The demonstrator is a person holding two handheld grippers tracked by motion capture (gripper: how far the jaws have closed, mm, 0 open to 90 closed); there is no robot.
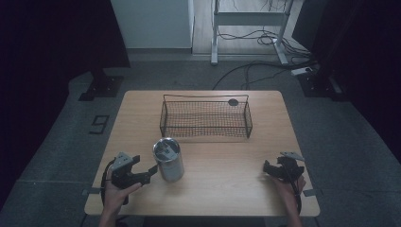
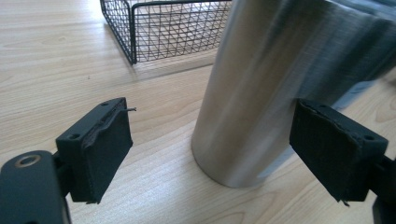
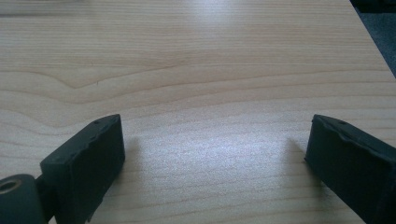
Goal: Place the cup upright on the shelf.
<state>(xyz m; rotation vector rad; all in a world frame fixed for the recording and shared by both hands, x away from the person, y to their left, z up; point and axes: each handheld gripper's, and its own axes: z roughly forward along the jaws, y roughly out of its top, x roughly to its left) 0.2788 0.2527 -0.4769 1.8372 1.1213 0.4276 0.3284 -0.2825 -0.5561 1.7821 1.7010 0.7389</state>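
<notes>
One steel canister (image 1: 168, 159), one wire basket (image 1: 206, 118), two grippers, one wooden table (image 1: 227, 189). Also one small dark disc (image 1: 233, 101) at the basket's far right rim; hard to tell whether inside or on the table behind.

Canister: upright, open at the top, interior reflective, contents impossible to make out. Basket: black mesh, rectangular, bare mesh across the bottom.

Left gripper (image 1: 149, 173): spread wide, holding nothing. Canister directly ahead of the jaws, just off the tips, toward the right-hand pad in the left gripper view (image 2: 210, 154). Right-hand pad (image 2: 334, 149) just beside the canister's (image 2: 252, 93) side wall, contact not certain; left-hand pad clearly apart from it, bare wood between. Basket corner (image 2: 133, 32) farther ahead and to the left of the canister. Hand (image 1: 118, 191) wrapped round the gripper's rear.

Right gripper (image 1: 267, 167): likewise wide open, empty, touching nothing, tips just above bare table (image 3: 210, 70). Canister well off to its left, basket ahead and to the left. Other hand (image 1: 288, 189) behind it, near the table's front edge.
</notes>
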